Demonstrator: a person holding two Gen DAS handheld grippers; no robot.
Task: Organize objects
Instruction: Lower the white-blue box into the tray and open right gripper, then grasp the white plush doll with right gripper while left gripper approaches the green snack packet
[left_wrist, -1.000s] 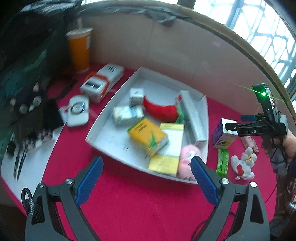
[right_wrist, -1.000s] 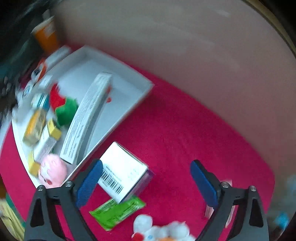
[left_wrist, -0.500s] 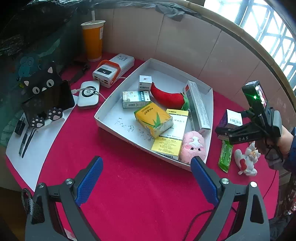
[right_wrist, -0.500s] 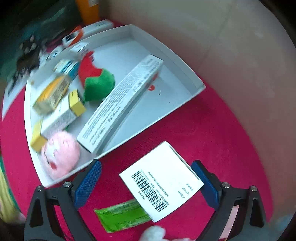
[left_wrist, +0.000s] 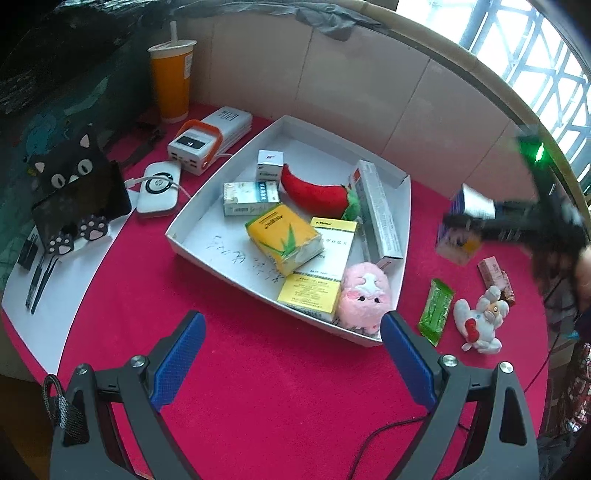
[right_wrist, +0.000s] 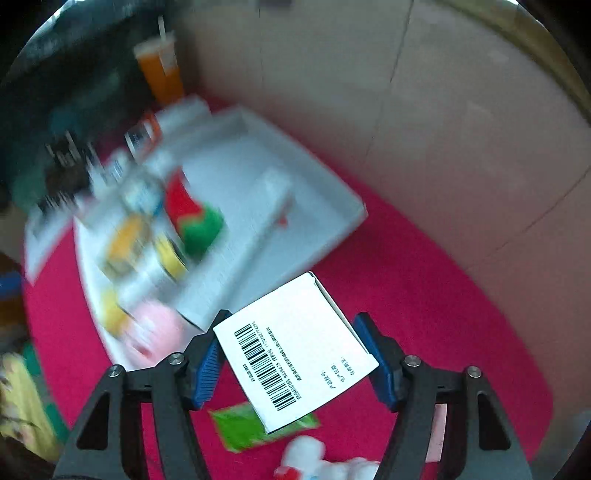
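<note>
Right gripper (right_wrist: 291, 360): fingers clamped on barcoded box (right_wrist: 295, 350), above the table beside tray (left_wrist: 404, 236). Left gripper (left_wrist: 291, 358) wide, empty. Next, I judge: carry box over tray, release.

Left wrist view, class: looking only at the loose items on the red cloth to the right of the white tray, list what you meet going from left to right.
Green packet → white plush toy → pink wrapped bar.
</note>
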